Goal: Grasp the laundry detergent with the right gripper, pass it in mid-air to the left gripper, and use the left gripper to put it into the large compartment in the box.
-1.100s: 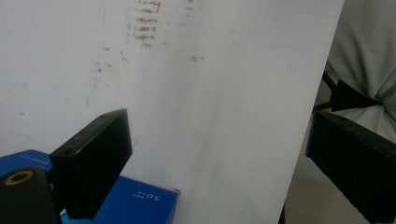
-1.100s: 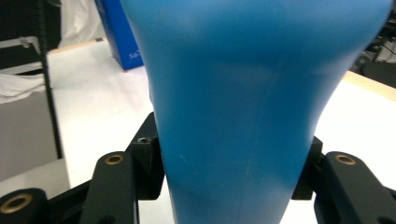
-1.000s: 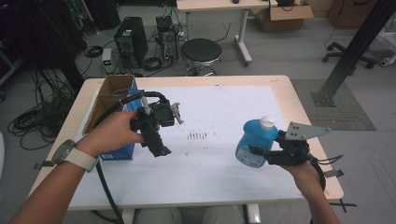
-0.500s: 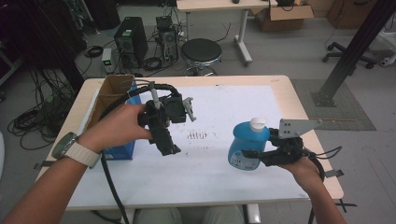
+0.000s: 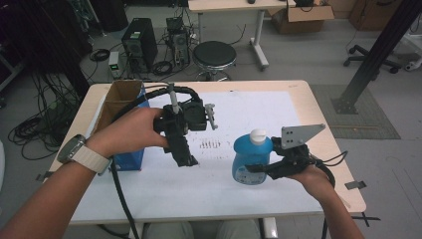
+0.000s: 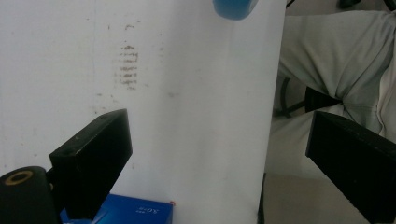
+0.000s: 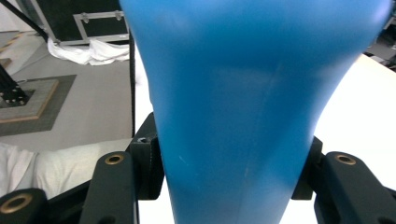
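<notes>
A blue bottle (image 5: 250,160) with a white cap stands upright at the centre-right of the white-covered table (image 5: 259,107). My right gripper (image 5: 260,169) is shut on its lower body from the right. In the right gripper view the bottle (image 7: 233,93) sits clamped between both jaws. My left gripper (image 5: 185,158) hangs above the table left of centre, jaws pointing down and toward the near edge. Its jaws stand wide apart with nothing between them, so the left gripper (image 6: 217,135) is open over bare sheet. The bottle's base (image 6: 232,8) shows at the top of that view.
An open box (image 5: 122,107) with blue sides and a cardboard inside stands at the table's left, just behind my left hand; its corner (image 6: 135,212) shows under the left jaw. Dark scuff marks (image 5: 209,144) lie between the grippers. A stool (image 5: 214,54) stands beyond the far edge.
My right gripper has carried the bottle leftward and slightly nearer. My left gripper has moved to the right, away from the box, still open.
</notes>
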